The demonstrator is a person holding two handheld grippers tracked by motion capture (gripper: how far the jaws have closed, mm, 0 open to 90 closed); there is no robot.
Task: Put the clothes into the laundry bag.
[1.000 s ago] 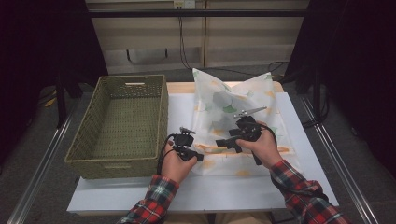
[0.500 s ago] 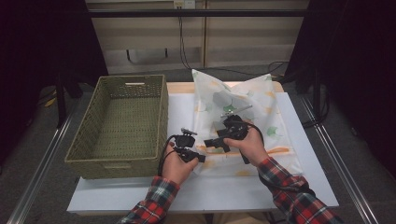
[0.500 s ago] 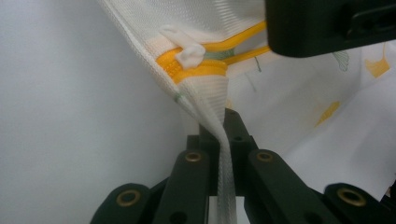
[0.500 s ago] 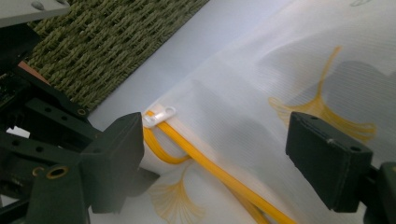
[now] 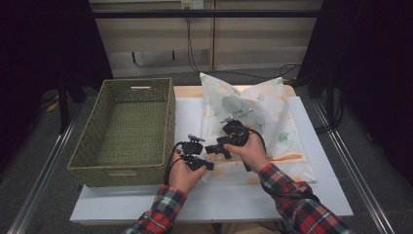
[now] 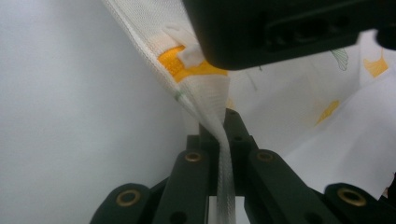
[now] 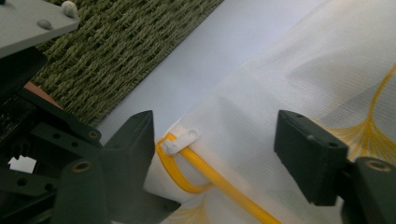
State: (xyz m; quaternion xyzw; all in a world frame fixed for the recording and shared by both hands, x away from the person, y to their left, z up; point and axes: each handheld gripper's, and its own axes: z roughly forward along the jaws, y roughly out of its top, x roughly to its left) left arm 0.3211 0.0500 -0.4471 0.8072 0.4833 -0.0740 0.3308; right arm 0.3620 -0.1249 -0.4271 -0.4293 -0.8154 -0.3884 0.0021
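Nearest us, our left gripper point(image 5: 203, 163): its fingers point(image 6: 205, 168) are clenched on the corner edge of the mesh bag point(image 5: 253, 122), the fabric running up out from between them. Just past those fingertips sits the white zipper pull point(image 6: 184, 44) on the yellow zipper point(image 6: 180, 65), with our other gripper's black body directly above it.

Next, our right gripper point(image 5: 214, 148): its fingers point(image 7: 310, 154) are spread wide, released, holding nothing. Between them lies the bag's corner with the zipper pull point(image 7: 180, 140), closer to the left finger; the yellow zipper point(image 7: 219, 179) runs back toward us between the fingers.

Under both, the white table point(image 5: 321, 195). Beyond the right gripper's fingers, the wicker basket point(image 5: 126, 129). Beyond both grippers the bag spreads flat across the table, bulging at its far end.
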